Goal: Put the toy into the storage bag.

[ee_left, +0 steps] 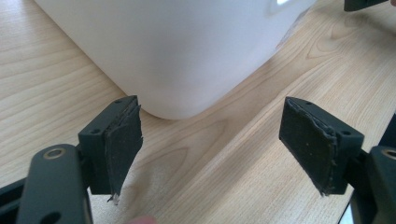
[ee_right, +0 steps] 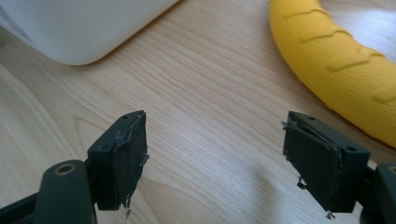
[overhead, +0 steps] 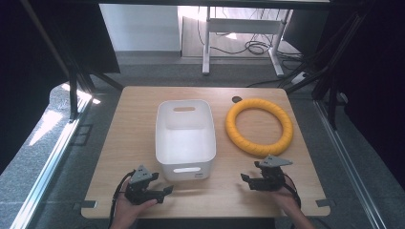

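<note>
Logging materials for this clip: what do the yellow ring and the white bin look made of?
Yellow ring: likely soft rubber or foam, matte, with moulded spiral ridges. White bin: probably plastic, smooth, slightly translucent, with rounded corners and cut-out handles.

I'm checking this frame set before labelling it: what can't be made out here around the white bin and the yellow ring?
- White bin: left gripper view crops it at the top edge, so just a lower corner shows.
- Yellow ring: right gripper view cuts it at the top and right edges.
- Small dark spot beyond the ring, high view: too small to identify.
- Label on the bin's near wall, high view: too small to read.
</note>
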Motion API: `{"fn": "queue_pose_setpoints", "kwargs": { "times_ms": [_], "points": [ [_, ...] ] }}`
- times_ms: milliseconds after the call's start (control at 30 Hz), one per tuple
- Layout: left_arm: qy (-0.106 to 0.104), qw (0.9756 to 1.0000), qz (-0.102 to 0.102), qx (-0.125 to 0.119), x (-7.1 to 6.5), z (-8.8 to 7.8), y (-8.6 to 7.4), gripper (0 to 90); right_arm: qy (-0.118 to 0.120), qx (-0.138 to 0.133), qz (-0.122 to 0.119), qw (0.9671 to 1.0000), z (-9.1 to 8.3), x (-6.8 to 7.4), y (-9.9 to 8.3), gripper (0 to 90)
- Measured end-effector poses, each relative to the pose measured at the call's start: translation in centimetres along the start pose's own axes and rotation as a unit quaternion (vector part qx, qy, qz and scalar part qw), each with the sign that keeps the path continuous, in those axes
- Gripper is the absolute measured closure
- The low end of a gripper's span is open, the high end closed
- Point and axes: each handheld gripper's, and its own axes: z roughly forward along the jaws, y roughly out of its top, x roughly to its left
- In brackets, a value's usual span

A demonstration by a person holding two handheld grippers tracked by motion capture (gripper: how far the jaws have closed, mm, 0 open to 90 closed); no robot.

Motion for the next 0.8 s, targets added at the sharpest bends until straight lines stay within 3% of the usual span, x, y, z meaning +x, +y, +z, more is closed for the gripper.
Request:
{"fn": "queue_pose_setpoints", "kwargs": {
  "times_ms": [167, 200, 233, 467, 800],
  "points": [
    [-0.001, 1.0000, 0.001, -0.002, -0.1, -0.1, -0.1, 21.4, 0.013, 0.003, -0.004, 0.9999, 0.0, 0.3, 0.1, 23.8],
    [-0.001, 1.0000, 0.002, -0.003, -0.2, -0.2, -0.1, 21.4, 0.009, 0.002, -0.023, 0.9997, -0.2, 0.6, 0.0, 25.2],
    [-0.001, 1.0000, 0.003, -0.004, -0.2, -0.3, -0.1, 21.4, 0.013, -0.002, -0.025, 0.9996, -0.3, 0.6, 0.0, 25.2],
    [-0.008, 0.9997, 0.012, -0.018, -0.3, -0.7, 0.1, 20.9, 0.034, -0.031, -0.020, 0.9987, -0.9, 0.3, 0.2, 28.3],
    [-0.008, 0.9998, 0.012, -0.014, -0.4, -0.7, 0.1, 20.9, 0.030, -0.023, -0.015, 0.9992, -1.3, 0.0, 0.4, 30.2]
  ]
}}
